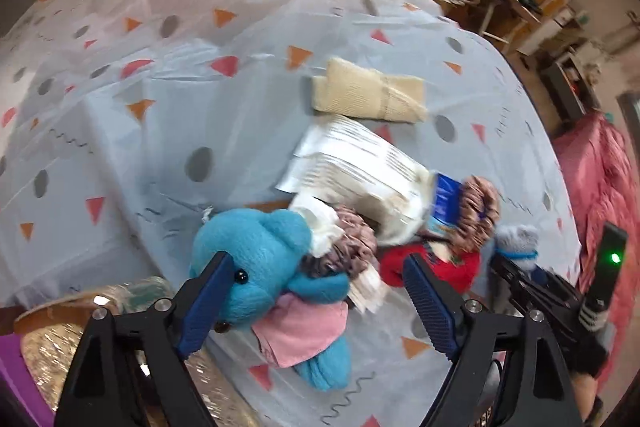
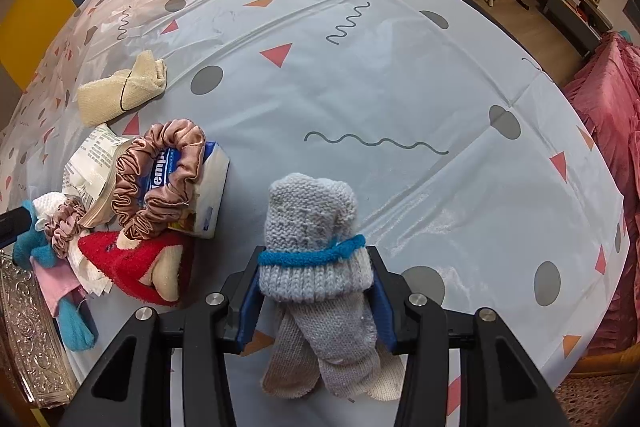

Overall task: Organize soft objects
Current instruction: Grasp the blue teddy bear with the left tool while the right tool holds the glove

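Sorting the soft pile — one gripper reaching, one already loaded.

At the left, the left gripper (image 1: 316,291) hangs over the blue plush toy (image 1: 260,251) with jaws wide and nothing pressed between them; the toy lies at the near end of the heap on the table (image 2: 400,87), beside a scrunchie (image 2: 160,183) and tissue pack (image 2: 208,199). Further right, the right gripper (image 2: 316,291) clamps the grey knitted socks (image 2: 312,227) — likely bound for sorting. Next, the left must lower and close on the toy.
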Demonstrator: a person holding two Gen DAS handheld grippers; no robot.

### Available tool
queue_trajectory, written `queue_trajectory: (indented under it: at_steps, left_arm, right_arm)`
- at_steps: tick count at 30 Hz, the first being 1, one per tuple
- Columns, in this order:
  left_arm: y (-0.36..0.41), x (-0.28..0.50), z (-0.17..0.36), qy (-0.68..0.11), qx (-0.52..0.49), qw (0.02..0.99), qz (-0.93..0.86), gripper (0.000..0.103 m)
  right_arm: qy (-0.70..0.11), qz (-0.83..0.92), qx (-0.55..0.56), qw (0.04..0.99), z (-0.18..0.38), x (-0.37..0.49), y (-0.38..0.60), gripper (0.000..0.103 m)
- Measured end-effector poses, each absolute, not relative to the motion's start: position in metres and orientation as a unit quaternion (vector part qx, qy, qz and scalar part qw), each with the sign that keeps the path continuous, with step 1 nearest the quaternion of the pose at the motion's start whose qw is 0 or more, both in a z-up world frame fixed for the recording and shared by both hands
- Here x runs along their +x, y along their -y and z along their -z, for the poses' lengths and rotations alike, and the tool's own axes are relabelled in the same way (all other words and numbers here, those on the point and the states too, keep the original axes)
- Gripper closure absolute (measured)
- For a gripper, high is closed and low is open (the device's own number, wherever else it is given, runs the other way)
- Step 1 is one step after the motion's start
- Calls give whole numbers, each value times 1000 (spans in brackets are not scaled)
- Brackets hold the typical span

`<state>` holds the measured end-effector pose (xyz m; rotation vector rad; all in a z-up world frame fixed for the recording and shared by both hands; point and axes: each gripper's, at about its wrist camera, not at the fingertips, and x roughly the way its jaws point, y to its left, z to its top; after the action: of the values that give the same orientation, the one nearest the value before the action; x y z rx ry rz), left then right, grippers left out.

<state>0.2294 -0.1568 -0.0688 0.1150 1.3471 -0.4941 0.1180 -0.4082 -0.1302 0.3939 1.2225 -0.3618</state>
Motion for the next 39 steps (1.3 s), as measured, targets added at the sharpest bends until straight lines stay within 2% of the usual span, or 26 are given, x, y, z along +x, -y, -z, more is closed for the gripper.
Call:
queue_trajectory:
  at_steps: [9, 11, 13, 16, 19, 32, 33, 34, 39]
  left_arm:
    - [184, 172, 57, -600, 21, 734, 318, 17]
    - [178, 165, 50, -595, 14, 749, 291, 20]
    - [170, 159, 45, -596, 10, 757, 268, 30]
    - [159, 143, 41, -599, -4, 763, 242, 37]
    - [162, 124, 54, -604, 9, 763, 230, 46]
    - [167, 145, 126, -603, -41, 791, 98, 42]
    - [169, 144, 126, -596, -27, 795, 104, 55]
    - [171, 142, 124, -593, -13, 797, 114, 61]
    - [167, 122, 118, -578, 13, 802, 147, 69]
  right_arm:
    - [-566, 170, 183, 786, 130, 117, 408, 56]
    - [-566, 169, 181, 786, 130, 117, 407, 56]
    - [-566, 169, 183, 786, 129, 117, 407, 56]
    - [-566, 168, 184, 786, 130, 117, 407, 56]
    - [-565, 166, 186, 787, 129, 116, 408, 56]
    - [-569, 161, 176, 787, 130, 116, 408, 55]
    - [-569, 162, 174, 787, 130, 117, 407, 55]
    - [-570, 162, 173, 787, 131, 118, 407, 56]
    - [-576, 165, 158, 785, 134, 123, 401, 56]
